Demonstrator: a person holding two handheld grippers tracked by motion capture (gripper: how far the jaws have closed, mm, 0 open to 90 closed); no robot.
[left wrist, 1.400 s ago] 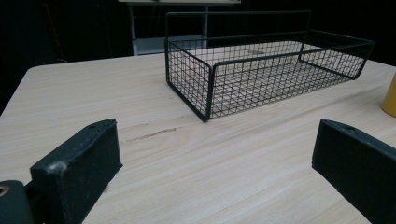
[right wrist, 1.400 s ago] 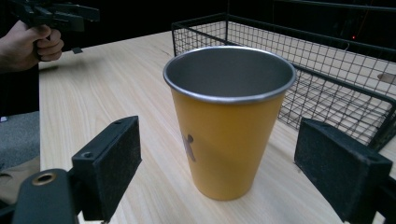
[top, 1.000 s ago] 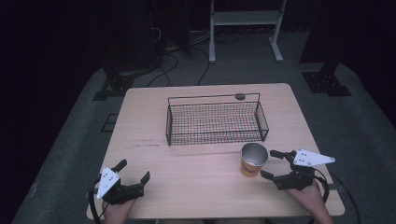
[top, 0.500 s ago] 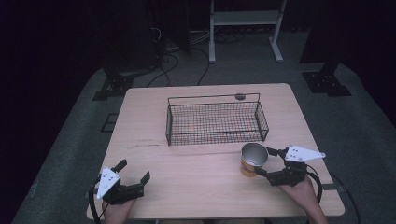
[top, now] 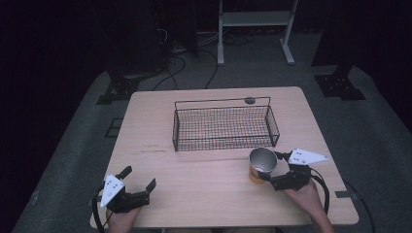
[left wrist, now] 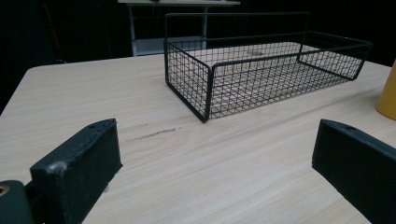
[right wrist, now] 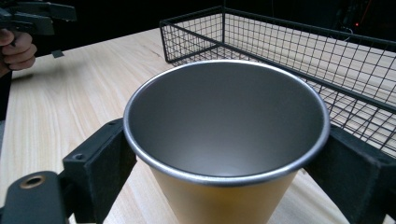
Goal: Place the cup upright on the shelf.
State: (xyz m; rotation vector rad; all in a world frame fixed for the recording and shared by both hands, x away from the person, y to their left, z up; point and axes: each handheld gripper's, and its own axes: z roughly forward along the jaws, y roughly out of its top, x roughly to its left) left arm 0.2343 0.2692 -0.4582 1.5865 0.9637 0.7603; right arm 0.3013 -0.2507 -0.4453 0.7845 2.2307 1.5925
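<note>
Right tool (top: 268, 166) advanced, jaws now flanking upright cup (top: 262, 165), mouth up.

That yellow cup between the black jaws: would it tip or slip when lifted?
The cup looks like thin metal and empty, so probably light and stiff. Its smooth wall tapers downward, so it might slide in the right gripper unless squeezed firmly. Its narrow base and wide rim suggest a sideways push could tip it.

The table (top: 194, 165) is light wood with rounded corners. A black wire basket (top: 224, 127) sits on it near the far edge, in the middle. A yellow cup (top: 261, 166) stands upright just beside the basket's near right corner.
</note>
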